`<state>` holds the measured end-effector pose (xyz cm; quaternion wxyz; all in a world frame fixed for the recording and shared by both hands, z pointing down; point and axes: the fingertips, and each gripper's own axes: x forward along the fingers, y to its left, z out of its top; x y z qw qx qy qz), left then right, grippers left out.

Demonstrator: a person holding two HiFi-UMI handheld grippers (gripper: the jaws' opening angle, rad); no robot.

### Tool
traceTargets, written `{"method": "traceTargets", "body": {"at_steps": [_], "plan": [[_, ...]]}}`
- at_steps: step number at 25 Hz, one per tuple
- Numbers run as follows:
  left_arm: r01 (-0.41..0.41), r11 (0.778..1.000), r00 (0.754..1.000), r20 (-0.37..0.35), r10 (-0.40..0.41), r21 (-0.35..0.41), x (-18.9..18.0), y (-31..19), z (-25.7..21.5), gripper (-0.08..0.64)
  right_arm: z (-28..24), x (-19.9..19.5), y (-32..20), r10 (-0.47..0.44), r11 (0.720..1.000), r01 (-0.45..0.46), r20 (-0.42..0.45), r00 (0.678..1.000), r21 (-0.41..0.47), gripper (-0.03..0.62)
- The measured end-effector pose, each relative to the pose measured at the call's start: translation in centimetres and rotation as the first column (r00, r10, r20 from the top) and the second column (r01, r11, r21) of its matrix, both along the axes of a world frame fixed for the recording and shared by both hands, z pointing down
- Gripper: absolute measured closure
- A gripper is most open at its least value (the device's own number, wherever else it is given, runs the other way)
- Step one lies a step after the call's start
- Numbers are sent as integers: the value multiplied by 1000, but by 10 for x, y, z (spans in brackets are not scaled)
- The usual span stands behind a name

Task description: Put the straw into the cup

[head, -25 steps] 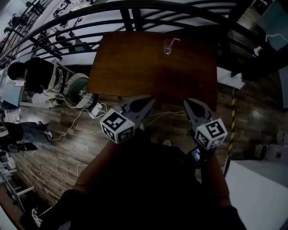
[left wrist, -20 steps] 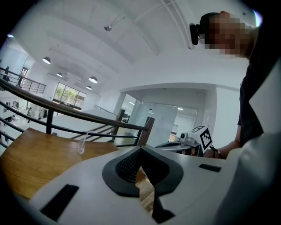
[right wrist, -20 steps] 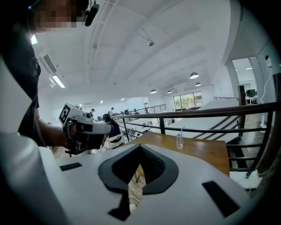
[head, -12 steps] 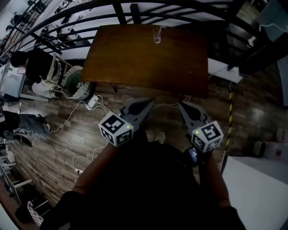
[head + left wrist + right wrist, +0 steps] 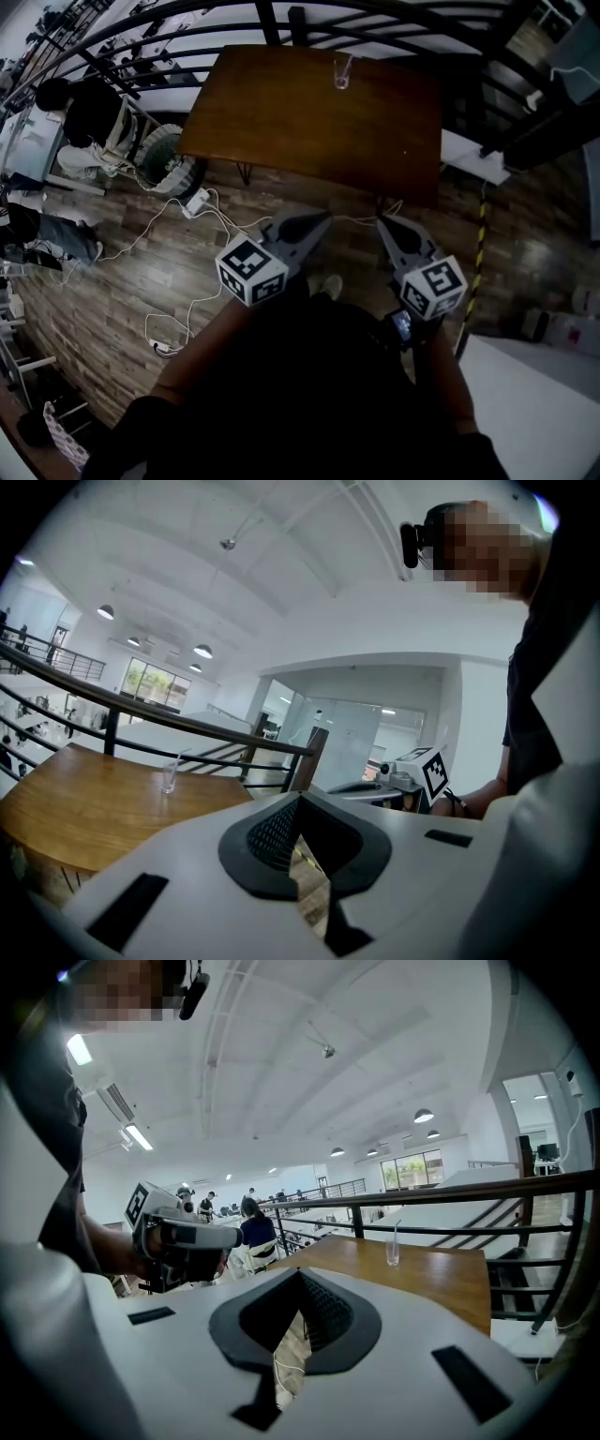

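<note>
**Head view.** Plank flooring with loose cables (image 5: 178,239) runs up to a brown wooden table (image 5: 309,127) set against a dark railing (image 5: 281,19). A clear cup (image 5: 341,77) stands at the table's far edge, next to the railing and well apart from both tools. The left gripper (image 5: 322,217) and right gripper (image 5: 384,223) are held over the floor, short of the table's near edge. A seated person (image 5: 89,117) is off the table's left end.

**Left gripper view.** The jaws are clenched tip to tip with nothing between them; only floor shows through the slot behind the tips. The cup sits on the table's far side with a straw (image 5: 177,758) rising from it.

**Right gripper view.** The jaws are likewise closed and empty. The straw is clearest here, standing inside the cup and leaning on its rim, which the head view shows too small to confirm. Only the head view shows how far the tools stand from the table.

**Assessment.** The straw appears to be already in the cup, so no step seems to be in hand.

**Risks.**
- The cup looks light and sits at the far edge by the railing. A misjudged reach with closed jaws could tip it or push it off.
- The leaning straw could be flicked out by a brush against its top.
</note>
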<state>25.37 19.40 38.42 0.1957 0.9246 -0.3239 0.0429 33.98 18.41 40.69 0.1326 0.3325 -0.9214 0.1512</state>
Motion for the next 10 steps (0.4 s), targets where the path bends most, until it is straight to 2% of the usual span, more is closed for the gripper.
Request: {"method": "traceTargets", "body": {"at_steps": [10], "plan": [[23,1000,1000,-1,-23,4,-1,8,-1,549,-3,-3,5,-29,1000,29,7,1000,8,583]]}}
